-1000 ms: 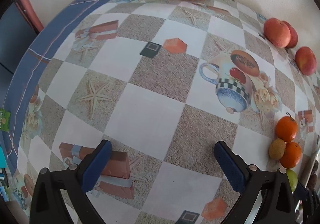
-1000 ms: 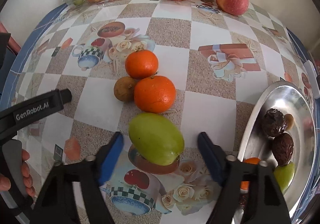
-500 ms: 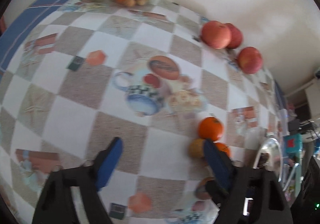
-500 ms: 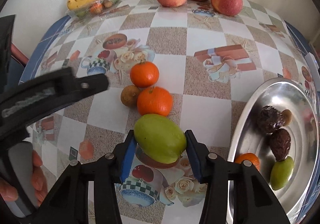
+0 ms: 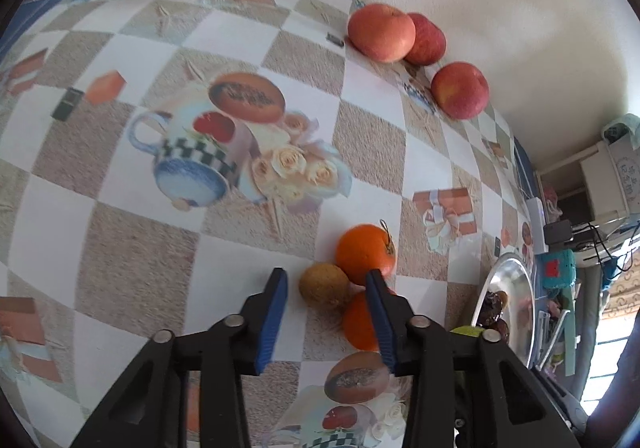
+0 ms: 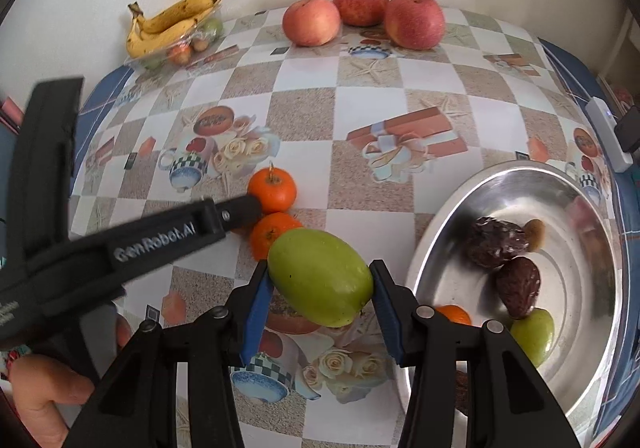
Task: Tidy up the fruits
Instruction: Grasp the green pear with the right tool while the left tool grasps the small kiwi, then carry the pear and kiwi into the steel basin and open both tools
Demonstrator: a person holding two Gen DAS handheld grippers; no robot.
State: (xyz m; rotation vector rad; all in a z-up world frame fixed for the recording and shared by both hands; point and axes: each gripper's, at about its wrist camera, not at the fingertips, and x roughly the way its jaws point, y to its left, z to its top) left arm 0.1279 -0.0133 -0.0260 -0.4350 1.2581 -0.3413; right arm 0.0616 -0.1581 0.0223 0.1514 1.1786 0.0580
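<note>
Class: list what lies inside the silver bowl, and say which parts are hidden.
Inside the silver bowl: two dark wrinkled fruits, a small tan piece, a green fruit and an orange. The right tool hides the bowl's near part.

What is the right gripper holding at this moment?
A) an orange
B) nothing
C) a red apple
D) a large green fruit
D: in the right wrist view the right gripper has both pads pressed against the large green fruit, beside the metal bowl.
</note>
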